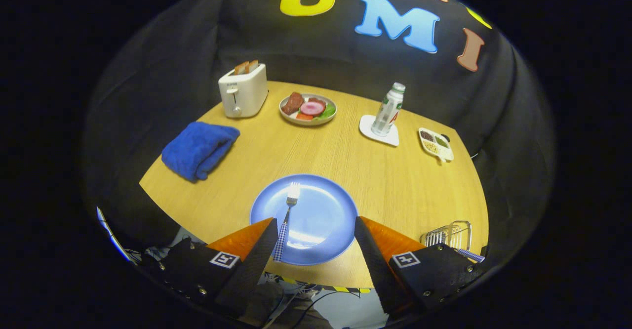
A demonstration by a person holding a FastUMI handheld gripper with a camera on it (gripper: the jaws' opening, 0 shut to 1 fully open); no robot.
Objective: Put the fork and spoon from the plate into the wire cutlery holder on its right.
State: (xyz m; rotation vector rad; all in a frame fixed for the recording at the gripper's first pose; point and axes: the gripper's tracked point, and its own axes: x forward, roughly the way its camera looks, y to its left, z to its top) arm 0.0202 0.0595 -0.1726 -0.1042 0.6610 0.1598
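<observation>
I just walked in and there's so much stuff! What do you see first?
First the big blue plate, just ahead of the open hand-held gripper, with a fork lying on it by one finger. Next, the blue towel beside the white toaster on the far side.

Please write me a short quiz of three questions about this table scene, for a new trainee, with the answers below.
1. True or false: the fork lies on the blue plate.
2. What is in the toaster? A. bread slices B. a spoon C. a bottle
3. What stands on the white coaster?

Key
1. True. Its tines point away from the gripper, whose fingers stand apart with nothing between them, near the plate's edge.
2. A.
3. A bottle.

A checked handle shows by the wire holder, to the right of the plate.
</observation>
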